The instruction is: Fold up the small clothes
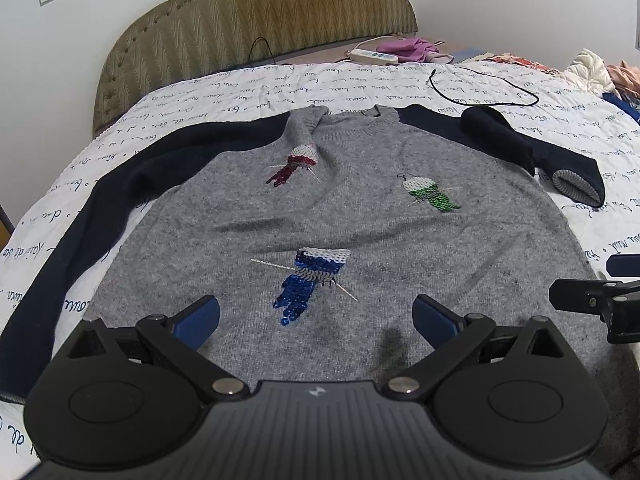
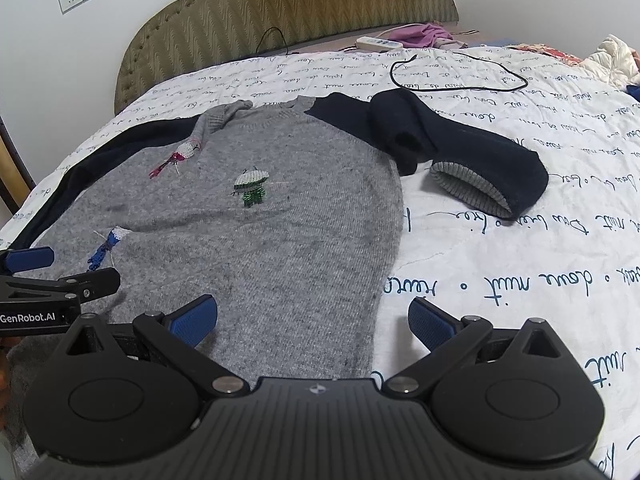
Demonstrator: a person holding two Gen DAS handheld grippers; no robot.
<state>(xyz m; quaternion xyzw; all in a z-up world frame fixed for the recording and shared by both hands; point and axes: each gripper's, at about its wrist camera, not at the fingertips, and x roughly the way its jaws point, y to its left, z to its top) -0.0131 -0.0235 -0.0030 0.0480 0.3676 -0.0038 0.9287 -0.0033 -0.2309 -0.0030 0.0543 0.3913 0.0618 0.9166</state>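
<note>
Item: small grey knit sweater (image 1: 320,224) with navy sleeves, laid face up on a bed, hem toward the tools, collar toward the headboard (image 1: 256,28). Nearest: left tool (image 1: 316,316), fingers spread apart and holding nothing, hovering above the lower front of the sweater just short of the blue sequin bird (image 1: 308,284); right tool (image 2: 312,318), likewise spread and empty, straddling the sweater's right side edge, one blue pad (image 2: 192,322) over the knit and the other over the bedspread (image 2: 520,264). Both appear stationed at the hem end, probably to start a first fold. Middle: green sequin bird (image 1: 430,196) and red sequin bird (image 1: 294,166); the red one sits on a raised ridge of cloth running from the collar, which likely wants smoothing. Left sleeve (image 1: 80,216) extended down that side of the body; right sleeve (image 2: 460,156) bunched and doubled on itself, grey cuff lining showing, lying beside the body on the bedspread. Far: black cable (image 1: 480,88) looped on the bedspread beyond the collar; white power strip (image 1: 372,55) and pink cloth (image 1: 404,48) at the headboard; more clothes (image 1: 592,68) piled at the far right.
</note>
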